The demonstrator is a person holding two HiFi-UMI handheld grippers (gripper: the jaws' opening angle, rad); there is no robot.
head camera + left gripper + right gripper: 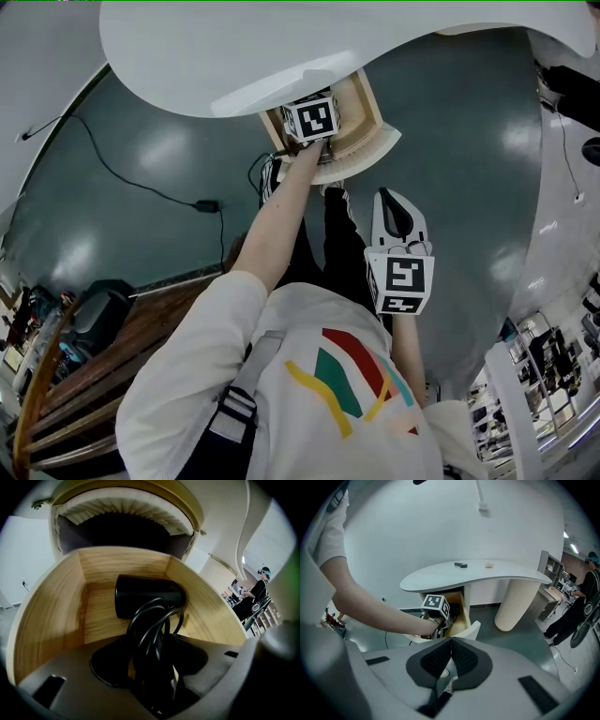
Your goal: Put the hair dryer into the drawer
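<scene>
Left gripper (152, 660): clamped on the hair dryer's handle and the cord looped over it. The jaws stood fairly wide, with that bundle filling the gap between the pads.
Hair dryer (149, 597): black, its barrel lying crosswise inside the drawer's wooden walls and low over the drawer's floor. Whether it touched that floor could not be told.
Cord (151, 623): black loops hung in front of the barrel and ran back down between the left gripper's jaws.
Drawer (51, 620): stood pulled out from under the worktop, with light wood inside. In the right gripper view its curved front was pale.
Right gripper (451, 641): jaws together with nothing between them. It was well apart from the drawer and pointed toward it, and in the head view it was close in front of the person's body.
Arm (281, 225): the person's bare left arm stretched out to the drawer's mouth.
Worktop (506, 576): white with a curved edge. A small dark thing (461, 565) and a small pale thing (489, 565) lay on it, apart from each other.
Pillar (516, 604): pale and ribbed, standing under the worktop's right end in the right gripper view.
Floor (459, 131): dark grey-green and glossy.
Bystander (583, 604): a person in dark clothes at the right gripper view's right edge.
</scene>
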